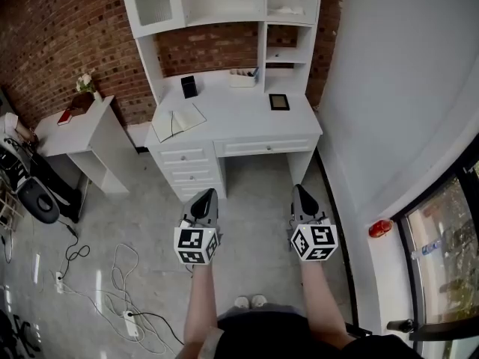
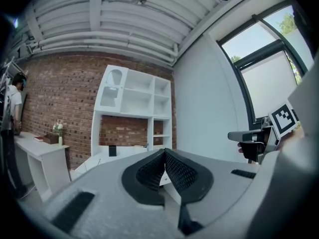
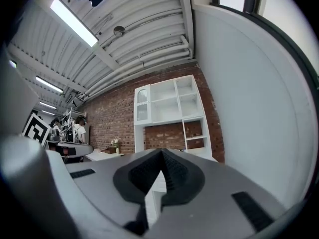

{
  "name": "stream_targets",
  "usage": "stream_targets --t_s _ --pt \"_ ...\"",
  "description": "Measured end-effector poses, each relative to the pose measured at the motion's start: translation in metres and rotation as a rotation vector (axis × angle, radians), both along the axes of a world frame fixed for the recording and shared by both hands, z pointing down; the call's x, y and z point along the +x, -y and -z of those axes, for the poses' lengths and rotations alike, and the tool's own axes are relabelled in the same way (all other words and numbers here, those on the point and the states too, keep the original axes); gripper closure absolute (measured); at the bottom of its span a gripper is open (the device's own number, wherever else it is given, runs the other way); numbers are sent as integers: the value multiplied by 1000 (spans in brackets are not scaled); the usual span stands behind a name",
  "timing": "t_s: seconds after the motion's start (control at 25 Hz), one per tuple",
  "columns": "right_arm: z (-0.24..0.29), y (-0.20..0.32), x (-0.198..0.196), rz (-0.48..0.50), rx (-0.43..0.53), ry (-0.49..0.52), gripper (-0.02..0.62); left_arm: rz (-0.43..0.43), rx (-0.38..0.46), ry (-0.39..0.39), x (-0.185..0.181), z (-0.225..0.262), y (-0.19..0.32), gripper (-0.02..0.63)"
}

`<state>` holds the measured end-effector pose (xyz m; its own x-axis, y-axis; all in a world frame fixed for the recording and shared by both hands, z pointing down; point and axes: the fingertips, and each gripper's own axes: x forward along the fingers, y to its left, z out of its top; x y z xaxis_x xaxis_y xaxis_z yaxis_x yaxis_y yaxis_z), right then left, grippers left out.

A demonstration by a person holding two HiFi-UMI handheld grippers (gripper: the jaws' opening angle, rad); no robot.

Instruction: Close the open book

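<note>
The open book (image 1: 178, 120) lies flat on the left part of the white desk (image 1: 239, 122), which stands against the brick wall under a white hutch. Both grippers hang over the floor well short of the desk, side by side and pointing at it. My left gripper (image 1: 207, 194) is shut, its black pads meeting at the tips (image 2: 164, 151) with nothing between them. The right gripper (image 1: 299, 189) is shut and empty too, pads together (image 3: 162, 151). I cannot make out the book in either gripper view.
On the desk stand a small black object (image 1: 189, 86) and a dark frame (image 1: 279, 102). A white side table (image 1: 90, 140) with flowers (image 1: 85, 83) and a red book (image 1: 66, 116) stands left. Cables (image 1: 112, 290) lie on the floor; a white wall (image 1: 397, 88) runs along the right.
</note>
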<state>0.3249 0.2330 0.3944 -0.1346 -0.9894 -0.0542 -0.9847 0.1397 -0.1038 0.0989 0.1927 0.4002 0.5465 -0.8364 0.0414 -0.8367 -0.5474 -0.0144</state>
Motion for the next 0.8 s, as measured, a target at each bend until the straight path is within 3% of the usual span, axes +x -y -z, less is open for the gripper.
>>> stream_targets --t_s 0.6,0.8 --pt "-8 -14 -15 73 -17 -34 597 28 -45 22 -9 -18 -19 597" --pt "2 -16 -18 106 11 -13 495 46 -59 35 -15 -22 -26 597"
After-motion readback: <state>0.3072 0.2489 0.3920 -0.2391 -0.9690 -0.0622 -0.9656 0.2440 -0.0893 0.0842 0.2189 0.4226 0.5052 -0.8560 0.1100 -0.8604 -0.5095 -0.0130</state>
